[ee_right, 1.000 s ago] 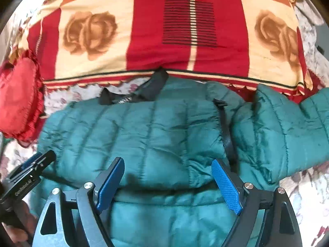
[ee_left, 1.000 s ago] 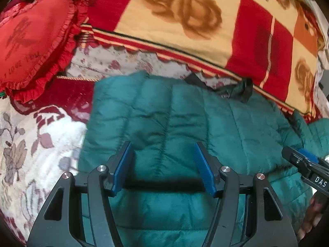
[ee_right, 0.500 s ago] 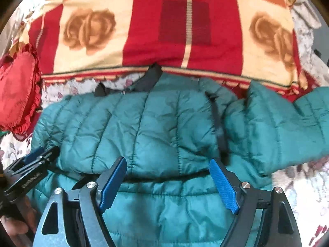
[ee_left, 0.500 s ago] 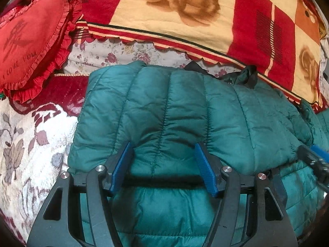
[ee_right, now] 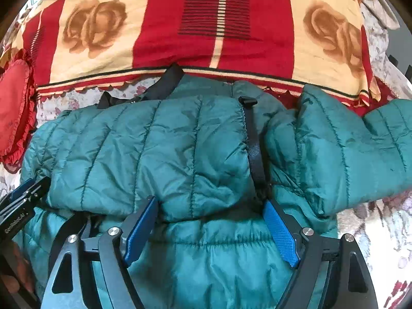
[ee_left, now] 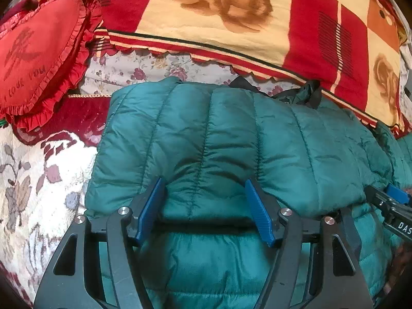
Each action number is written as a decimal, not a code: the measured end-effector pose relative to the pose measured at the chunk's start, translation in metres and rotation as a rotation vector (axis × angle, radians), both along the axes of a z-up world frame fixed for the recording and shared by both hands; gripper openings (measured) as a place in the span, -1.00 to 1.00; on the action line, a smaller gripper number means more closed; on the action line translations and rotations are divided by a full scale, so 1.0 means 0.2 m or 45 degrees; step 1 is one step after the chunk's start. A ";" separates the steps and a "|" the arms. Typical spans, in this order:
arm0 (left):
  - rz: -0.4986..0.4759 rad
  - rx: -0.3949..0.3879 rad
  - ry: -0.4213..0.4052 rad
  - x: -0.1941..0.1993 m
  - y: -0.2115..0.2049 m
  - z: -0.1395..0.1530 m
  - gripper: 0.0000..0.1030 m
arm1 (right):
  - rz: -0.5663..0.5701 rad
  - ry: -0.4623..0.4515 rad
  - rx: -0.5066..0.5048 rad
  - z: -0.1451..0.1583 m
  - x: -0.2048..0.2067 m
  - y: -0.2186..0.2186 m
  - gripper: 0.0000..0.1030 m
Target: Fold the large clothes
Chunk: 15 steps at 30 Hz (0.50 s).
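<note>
The left claw (ee_left: 203,206) is spread wide, its blue pads (ee_left: 150,209) pressing against the folded edge of the green jacket (ee_left: 231,141) on the bed (ee_left: 31,180). The right claw (ee_right: 209,228) gapes equally wide over that same fold, beside the black zipper strip (ee_right: 253,149). The heart cushion (ee_left: 33,59) reads "I LOVE YOU"; the blanket (ee_left: 219,25) reads "love".

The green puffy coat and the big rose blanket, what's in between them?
In the left wrist view, a strip of flowery bedsheet shows between the green puffy coat and the rose blanket, with the coat's black collar poking into it.
</note>
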<state>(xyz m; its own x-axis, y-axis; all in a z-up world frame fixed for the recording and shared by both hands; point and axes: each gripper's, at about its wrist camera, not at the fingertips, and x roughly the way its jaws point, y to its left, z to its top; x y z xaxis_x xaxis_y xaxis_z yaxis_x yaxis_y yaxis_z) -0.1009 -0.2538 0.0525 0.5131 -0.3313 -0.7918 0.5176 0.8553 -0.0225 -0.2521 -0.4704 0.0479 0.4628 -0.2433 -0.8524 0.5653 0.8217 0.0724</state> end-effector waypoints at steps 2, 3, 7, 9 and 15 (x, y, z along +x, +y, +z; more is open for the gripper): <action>-0.005 -0.024 -0.008 -0.03 0.02 0.03 0.28 | 0.008 -0.026 0.006 0.04 -0.04 0.02 0.58; -0.007 -0.040 -0.001 -0.05 0.04 0.04 0.28 | 0.010 -0.051 0.002 0.07 -0.07 0.03 0.58; -0.028 -0.084 0.021 -0.12 0.06 0.09 0.28 | 0.012 -0.112 -0.006 0.17 -0.16 0.06 0.58; -0.040 -0.087 0.008 -0.17 0.06 0.12 0.28 | 0.011 -0.128 -0.002 0.20 -0.20 0.07 0.58; -0.051 -0.133 0.030 -0.28 0.08 0.17 0.28 | 0.010 -0.147 -0.001 0.24 -0.33 0.09 0.58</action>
